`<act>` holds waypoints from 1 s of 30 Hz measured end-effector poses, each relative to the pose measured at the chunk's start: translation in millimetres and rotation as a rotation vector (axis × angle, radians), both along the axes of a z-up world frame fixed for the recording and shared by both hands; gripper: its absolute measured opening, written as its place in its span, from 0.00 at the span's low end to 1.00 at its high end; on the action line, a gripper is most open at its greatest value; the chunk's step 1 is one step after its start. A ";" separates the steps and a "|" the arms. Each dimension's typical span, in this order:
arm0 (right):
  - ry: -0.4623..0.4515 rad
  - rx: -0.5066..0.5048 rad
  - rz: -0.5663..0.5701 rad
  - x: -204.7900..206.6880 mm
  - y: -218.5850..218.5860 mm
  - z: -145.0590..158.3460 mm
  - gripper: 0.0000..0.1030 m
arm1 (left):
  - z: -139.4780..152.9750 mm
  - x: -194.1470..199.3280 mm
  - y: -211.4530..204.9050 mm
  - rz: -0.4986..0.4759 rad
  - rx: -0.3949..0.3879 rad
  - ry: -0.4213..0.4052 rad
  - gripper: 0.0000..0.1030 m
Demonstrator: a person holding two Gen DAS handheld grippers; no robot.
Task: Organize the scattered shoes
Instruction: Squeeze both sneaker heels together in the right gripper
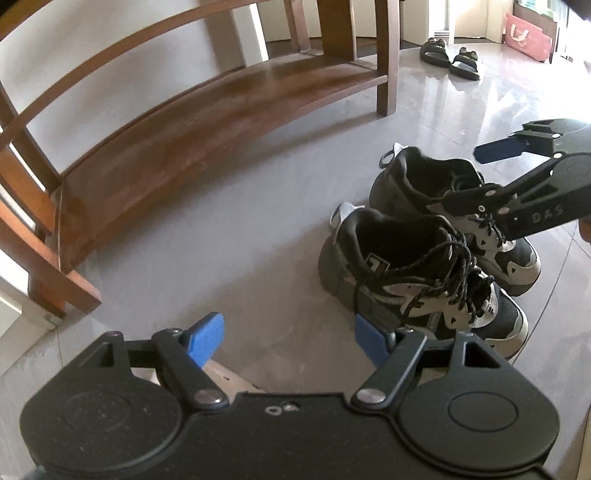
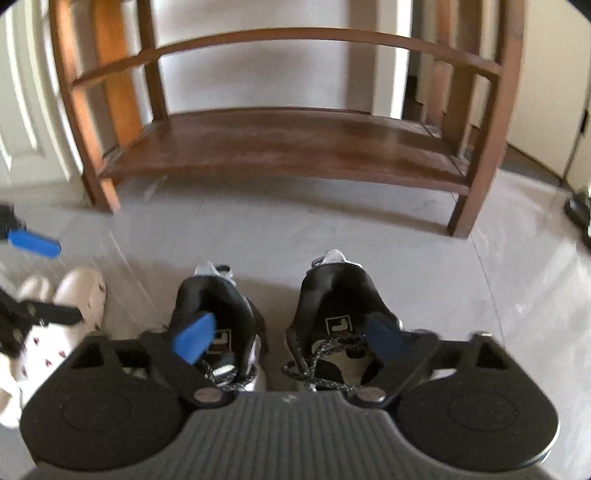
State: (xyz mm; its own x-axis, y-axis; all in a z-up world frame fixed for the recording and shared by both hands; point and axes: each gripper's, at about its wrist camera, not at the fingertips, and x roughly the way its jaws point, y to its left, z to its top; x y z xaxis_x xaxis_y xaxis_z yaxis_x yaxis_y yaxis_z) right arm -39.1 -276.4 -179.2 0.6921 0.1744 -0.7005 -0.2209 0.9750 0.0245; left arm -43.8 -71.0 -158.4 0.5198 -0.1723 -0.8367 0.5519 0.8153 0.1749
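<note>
Two black and grey sneakers stand side by side on the floor, heels toward a wooden shoe rack [image 1: 207, 110]. In the left wrist view the near sneaker [image 1: 417, 280] lies just right of my open, empty left gripper [image 1: 291, 339], and the far sneaker [image 1: 443, 206] sits under my right gripper [image 1: 476, 173]. In the right wrist view my right gripper [image 2: 291, 339] is open above both sneakers, one pad over the left sneaker [image 2: 210, 314], the other over the right sneaker [image 2: 340, 306]. It holds nothing. The rack shelf [image 2: 280, 144] is bare.
A pair of black sandals [image 1: 450, 59] lies on the glossy floor beyond the rack's right leg [image 1: 388, 74]. White clogs [image 2: 55, 317] lie left of the sneakers, with the left gripper's blue pad [image 2: 33, 242] above them. A pink bag [image 1: 524, 35] stands far back.
</note>
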 end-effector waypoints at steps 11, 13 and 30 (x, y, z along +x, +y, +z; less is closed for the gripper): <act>0.065 0.020 0.000 18.9 1.4 -13.2 0.71 | -5.5 -7.1 -1.0 -0.026 0.017 0.011 0.78; 0.077 0.019 -0.015 21.9 0.5 -16.1 0.76 | -5.8 -7.4 -0.4 -0.024 0.017 0.011 0.78; 0.127 -0.010 -0.042 32.8 11.1 -33.2 0.88 | -20.0 -6.2 0.0 0.008 0.033 0.062 0.83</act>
State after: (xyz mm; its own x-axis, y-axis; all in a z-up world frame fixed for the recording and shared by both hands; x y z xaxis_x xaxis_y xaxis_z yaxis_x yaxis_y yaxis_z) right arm -6.2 -265.2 -212.5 0.6040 0.1394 -0.7847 -0.1752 0.9837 0.0399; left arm -50.0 -71.0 -178.4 0.4677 -0.1407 -0.8726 0.5564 0.8139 0.1670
